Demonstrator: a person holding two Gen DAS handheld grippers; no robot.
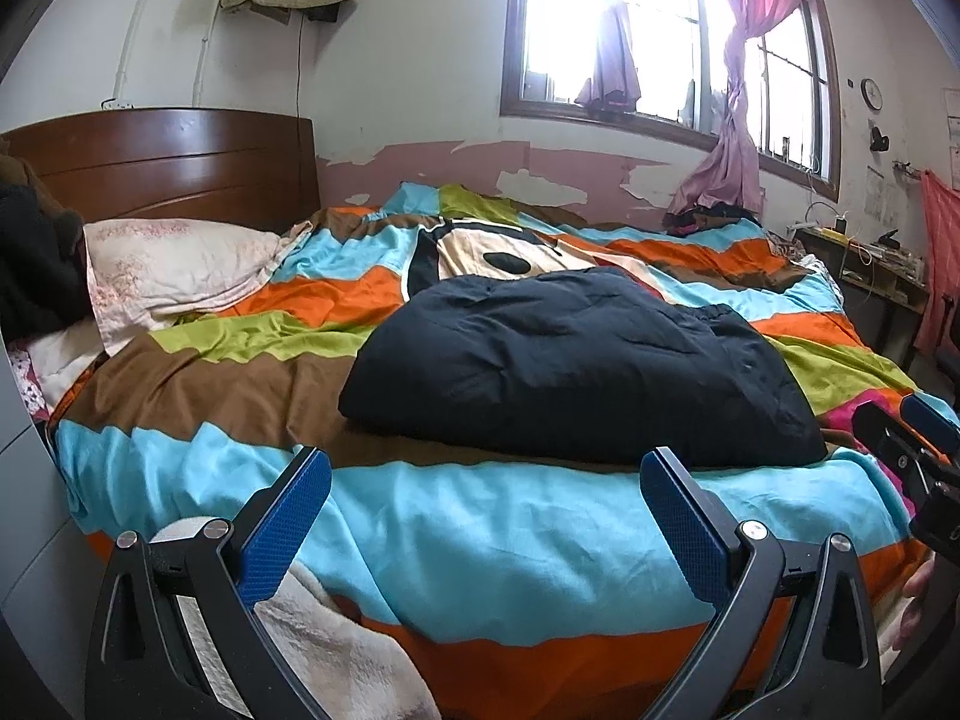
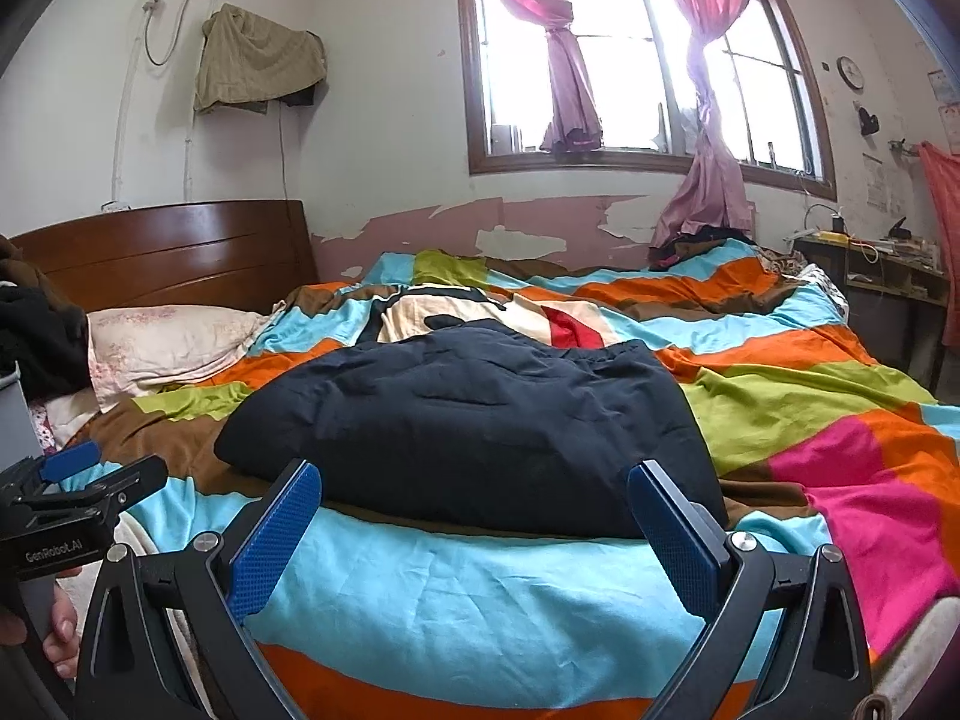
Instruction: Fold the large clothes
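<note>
A dark navy padded garment point(image 1: 576, 360) lies folded into a thick bundle on the striped bedspread point(image 1: 480, 540), near the bed's front edge. In the right wrist view the same navy garment point(image 2: 480, 414) sits just beyond my fingers. My left gripper point(image 1: 486, 468) hovers open over the turquoise stripe, short of the bundle, nothing between its blue pads. My right gripper point(image 2: 474, 480) is open too, its tips close to the bundle's near edge. The right gripper point(image 1: 918, 444) shows at the left wrist view's right edge; the left gripper point(image 2: 90, 474) shows at the right wrist view's left edge.
A floral pillow point(image 1: 174, 264) and a wooden headboard point(image 1: 168, 162) are at the left. A window with pink curtains point(image 1: 738, 120) is behind the bed. A cluttered desk point(image 1: 870, 264) stands at the right. A cream towel point(image 1: 336, 654) hangs below the bed's front edge. A hand point(image 2: 60, 630) holds the left gripper.
</note>
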